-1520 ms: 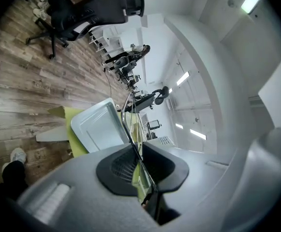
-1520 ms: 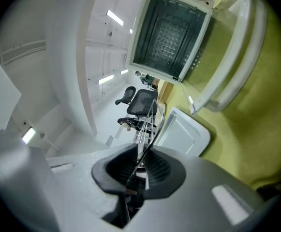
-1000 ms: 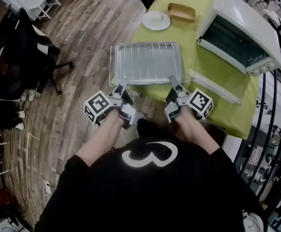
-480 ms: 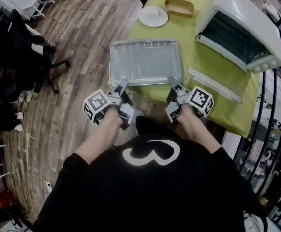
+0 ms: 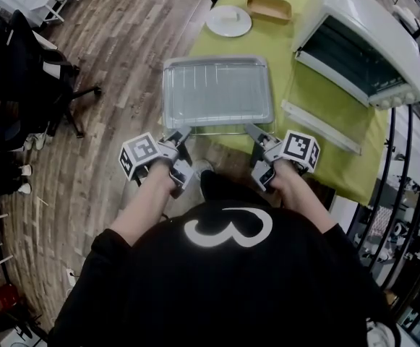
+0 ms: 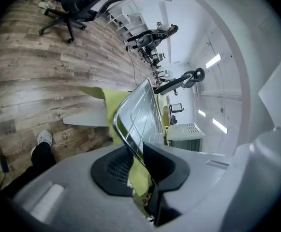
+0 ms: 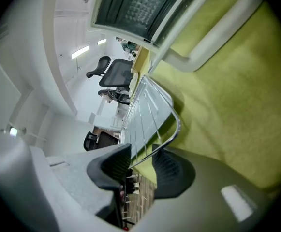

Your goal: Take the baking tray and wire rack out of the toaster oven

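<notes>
Green-clothed worktop (image 5: 318,100) carries the baking tray (image 5: 217,91) beside the toaster oven (image 5: 361,42). The wire rack (image 6: 142,112) lies with the tray, its near rim jutting toward you. Your left claw (image 5: 183,134) is clenched on that rim. Your right claw (image 5: 253,131) has just been opening, and the rim sits loose between its parted jaws.

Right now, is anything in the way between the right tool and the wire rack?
Nothing visible is. The wire rack has its front wire lying between the jaws of the right tool, which have just been opening, so the pads look loose on it.
</notes>
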`<state>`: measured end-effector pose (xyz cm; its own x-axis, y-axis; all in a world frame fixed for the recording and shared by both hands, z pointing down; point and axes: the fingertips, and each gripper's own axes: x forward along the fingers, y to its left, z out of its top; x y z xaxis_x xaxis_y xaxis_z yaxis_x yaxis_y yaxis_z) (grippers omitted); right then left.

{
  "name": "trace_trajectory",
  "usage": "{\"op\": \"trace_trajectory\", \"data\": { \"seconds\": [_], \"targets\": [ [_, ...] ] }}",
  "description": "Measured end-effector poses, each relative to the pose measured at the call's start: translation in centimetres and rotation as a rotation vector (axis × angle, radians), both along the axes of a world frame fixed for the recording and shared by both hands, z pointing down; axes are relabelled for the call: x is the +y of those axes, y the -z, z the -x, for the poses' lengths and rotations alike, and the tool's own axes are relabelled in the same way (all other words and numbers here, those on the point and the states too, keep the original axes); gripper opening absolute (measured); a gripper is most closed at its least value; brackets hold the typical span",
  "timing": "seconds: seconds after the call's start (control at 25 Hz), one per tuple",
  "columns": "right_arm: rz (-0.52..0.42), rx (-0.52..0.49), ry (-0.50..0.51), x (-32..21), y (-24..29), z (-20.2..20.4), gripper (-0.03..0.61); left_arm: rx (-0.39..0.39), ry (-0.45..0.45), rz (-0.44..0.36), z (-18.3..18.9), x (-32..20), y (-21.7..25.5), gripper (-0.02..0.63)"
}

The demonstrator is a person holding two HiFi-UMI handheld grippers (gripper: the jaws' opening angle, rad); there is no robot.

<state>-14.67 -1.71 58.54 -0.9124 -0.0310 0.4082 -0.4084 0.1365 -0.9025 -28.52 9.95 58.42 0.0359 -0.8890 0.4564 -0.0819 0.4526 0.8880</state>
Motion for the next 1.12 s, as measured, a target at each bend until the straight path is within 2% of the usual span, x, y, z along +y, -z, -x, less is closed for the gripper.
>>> {"op": "trace_trajectory", "data": {
  "seconds": [0.08, 0.16, 0.28, 0.48, 0.64, 0.8, 0.96, 1.12],
  "targets": [
    [-0.018, 0.018, 0.068, 0.5, -0.1, 0.3, 0.165, -0.022, -0.045, -0.009, -0.2, -0.2, -0.1, 0.095],
    [-0.036, 0.037, 0.147, 1.1, -0.2, 0.6, 0.181, -0.033, -0.109, -0.037, -0.7, -0.7, 0.2, 0.136],
    [-0.040, 0.036, 0.289, 2.2, 0.1, 0.7, 0.222, -0.064, -0.251, -0.058, -2.1, -1.7, 0.5, 0.198],
    [-0.162, 0.107, 0.472, 2.2, 0.1, 0.1, 0.224, -0.200, -0.507, -0.023, -3.9, -2.0, 0.6, 0.221],
    [-0.245, 0.160, 0.577, 2.3, 0.1, 0.1, 0.224, -0.347, -0.639, 0.043, -4.2, -1.7, 0.0, 0.221],
    [-0.367, 0.233, 0.658, 1.8, -0.2, 0.5, 0.224, -0.459, -0.731, 0.099, -4.0, -2.0, -0.6, 0.219],
    [-0.447, 0.273, 0.725, 1.9, -0.6, 0.7, 0.224, -0.488, -0.759, 0.106, -4.0, -2.0, -0.6, 0.219],
    [-0.490, 0.291, 0.715, 1.6, -0.5, 0.0, 0.224, -0.540, -0.775, 0.138, -3.9, -1.7, -0.7, 0.218]
  ]
}}
